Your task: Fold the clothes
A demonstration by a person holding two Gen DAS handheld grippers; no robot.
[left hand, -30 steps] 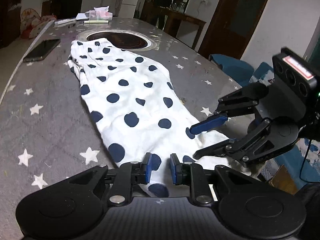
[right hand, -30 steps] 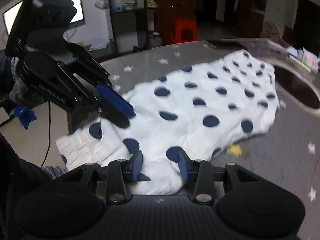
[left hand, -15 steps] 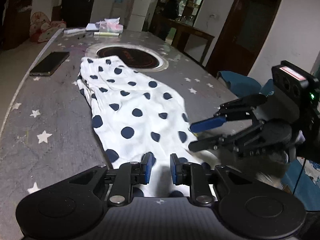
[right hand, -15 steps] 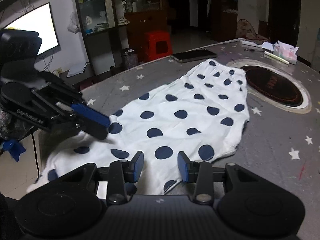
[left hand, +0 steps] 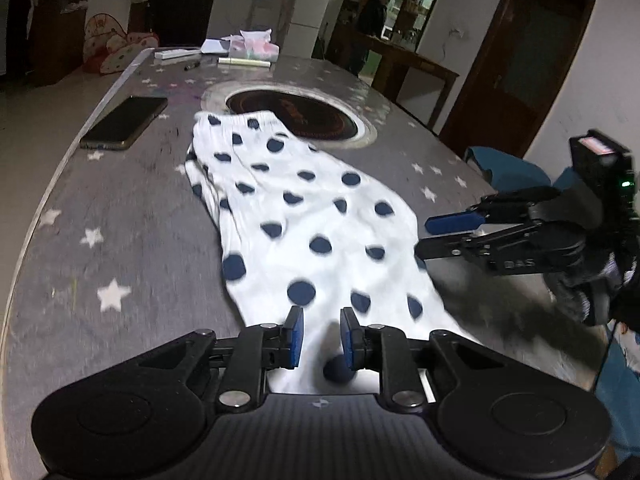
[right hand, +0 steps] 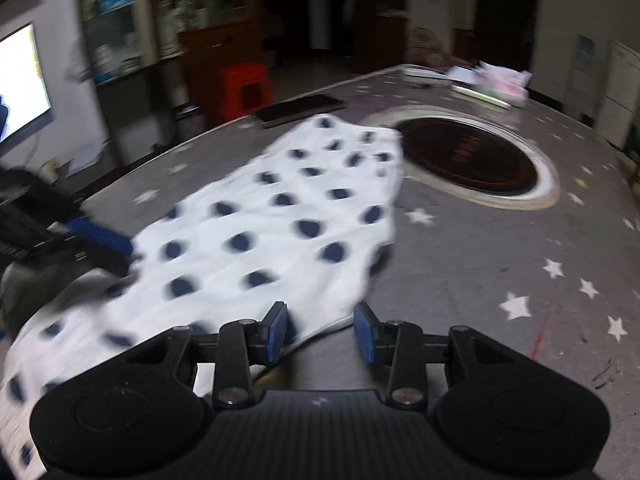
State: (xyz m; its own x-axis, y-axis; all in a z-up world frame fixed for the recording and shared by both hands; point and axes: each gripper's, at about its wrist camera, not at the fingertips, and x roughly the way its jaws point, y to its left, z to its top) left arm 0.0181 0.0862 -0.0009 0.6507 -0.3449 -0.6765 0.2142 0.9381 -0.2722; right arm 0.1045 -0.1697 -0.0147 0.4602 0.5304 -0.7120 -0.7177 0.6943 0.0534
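Note:
A white garment with dark blue dots point(left hand: 304, 216) lies stretched along the grey star-patterned table point(left hand: 100, 240); it also shows in the right wrist view point(right hand: 272, 232). My left gripper point(left hand: 320, 334) is open, its fingers either side of the cloth's near end. My right gripper point(right hand: 320, 332) is open above the cloth's near edge and holds nothing. The right gripper also shows in the left wrist view point(left hand: 436, 236) at the cloth's right edge. The left gripper's blue finger point(right hand: 100, 238) shows at the left of the right wrist view.
A round dark hob point(left hand: 296, 114) is set into the table beyond the garment's far end. A phone point(left hand: 124, 122) lies by the left edge. A tissue pack point(left hand: 256, 50), a remote and pens lie at the far end. Blue chairs point(left hand: 504, 172) stand at the right.
Both grippers have pulled back along the table and risen, showing more of the garment. The right gripper's jaws have opened wider. The cloth now lies longer and flatter.

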